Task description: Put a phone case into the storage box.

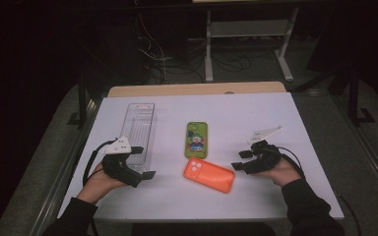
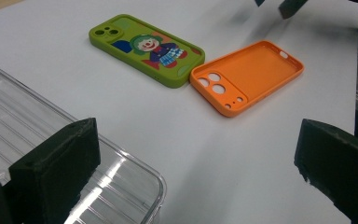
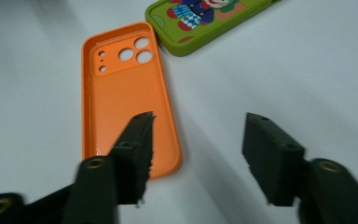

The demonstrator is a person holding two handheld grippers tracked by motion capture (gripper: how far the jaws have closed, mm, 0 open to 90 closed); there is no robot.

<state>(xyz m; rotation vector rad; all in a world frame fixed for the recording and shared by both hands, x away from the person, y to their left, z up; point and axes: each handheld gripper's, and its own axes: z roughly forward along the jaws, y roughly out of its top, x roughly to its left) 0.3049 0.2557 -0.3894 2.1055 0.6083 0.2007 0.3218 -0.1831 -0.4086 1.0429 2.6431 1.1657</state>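
An orange phone case (image 1: 209,175) lies hollow side up on the white table (image 1: 275,118), near the front middle. One of its corners touches a green phone case (image 1: 196,139) printed with a clown. My right gripper (image 1: 239,160) hovers just right of the orange case, open, with nothing between its jaws. In the right gripper view, one jaw of that gripper (image 3: 198,140) hangs over the end of the orange case (image 3: 121,98), with the green case (image 3: 205,18) beyond. My left gripper (image 1: 145,162) stands open at the near end of a clear plastic tray (image 1: 140,130).
In the left gripper view the clear tray (image 2: 51,140) sits under the left jaw, and the green case (image 2: 147,49) and orange case (image 2: 247,74) lie ahead. A wooden strip (image 1: 197,89) borders the table's far edge. Cables and a metal stand (image 1: 246,44) are on the floor behind.
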